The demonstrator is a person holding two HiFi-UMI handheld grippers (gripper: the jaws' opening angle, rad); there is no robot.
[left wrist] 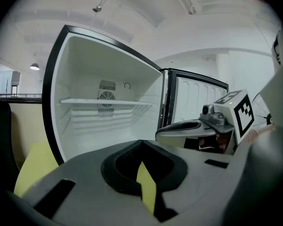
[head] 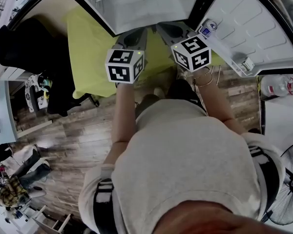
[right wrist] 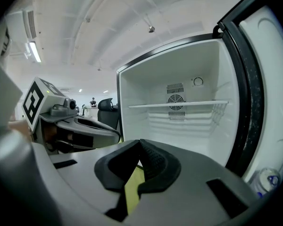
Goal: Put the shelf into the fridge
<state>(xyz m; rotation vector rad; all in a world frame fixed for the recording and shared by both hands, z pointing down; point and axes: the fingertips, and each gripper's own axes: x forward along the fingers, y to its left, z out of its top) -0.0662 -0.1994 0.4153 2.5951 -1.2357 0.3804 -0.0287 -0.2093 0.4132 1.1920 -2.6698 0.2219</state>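
Observation:
The white fridge (head: 151,9) stands open in front of me, its door (head: 254,33) swung out to the right. Inside, a white shelf (left wrist: 106,101) (right wrist: 179,104) sits level across the back, below the round fan grille. My left gripper (head: 133,34) (left wrist: 141,144) and right gripper (head: 172,31) (right wrist: 139,144) hang side by side just outside the fridge opening, both aimed into it. Each gripper is shut with nothing between its pads. The right gripper's marker cube (left wrist: 238,111) shows in the left gripper view, the left one's (right wrist: 37,100) in the right gripper view.
A yellow-green sheet (head: 88,48) lies on the wooden floor left of the fridge. A black chair with dark cloth (head: 24,48) stands further left. A small bottle (head: 208,27) sits in the door, a fan (head: 288,189) stands at the lower right, and clutter (head: 14,179) lies lower left.

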